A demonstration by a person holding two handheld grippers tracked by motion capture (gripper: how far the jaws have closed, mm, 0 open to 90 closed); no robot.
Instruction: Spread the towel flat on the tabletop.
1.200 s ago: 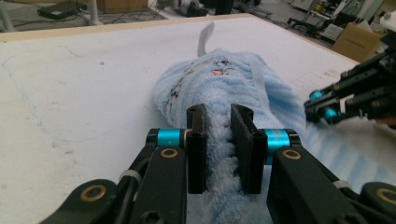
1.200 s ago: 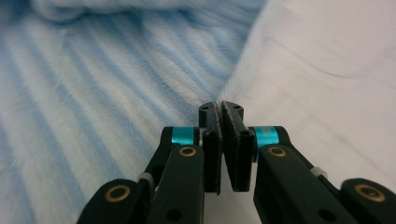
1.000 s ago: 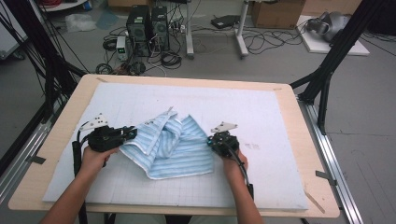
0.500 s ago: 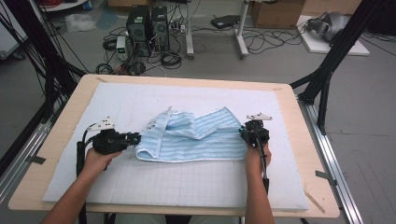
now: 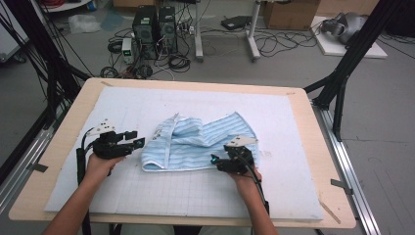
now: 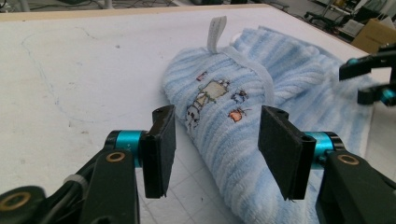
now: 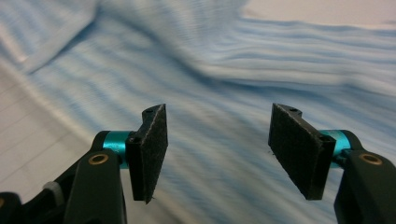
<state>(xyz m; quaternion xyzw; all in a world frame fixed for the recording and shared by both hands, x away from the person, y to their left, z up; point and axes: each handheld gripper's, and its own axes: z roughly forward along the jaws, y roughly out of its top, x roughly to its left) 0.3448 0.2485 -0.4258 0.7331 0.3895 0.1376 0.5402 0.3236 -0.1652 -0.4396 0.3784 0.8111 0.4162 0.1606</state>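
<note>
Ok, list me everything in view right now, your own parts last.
Light blue striped terry towel: one, blue and white, crumpled at mat centre, small cartoon print and white loop at its left end.
White gridded mat: one, covering the tabletop.
Pale wooden table: one, under the mat.
Black computer towers: two, on the floor beyond the table.
Cardboard box: one, brown, far floor.
Left tongs: black, open, by the towel's left end.
Right tongs: black, open, at the towel's near edge.

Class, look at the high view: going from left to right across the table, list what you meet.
left gripper → blue striped towel → right gripper → bare white mat → wooden table edge
</note>
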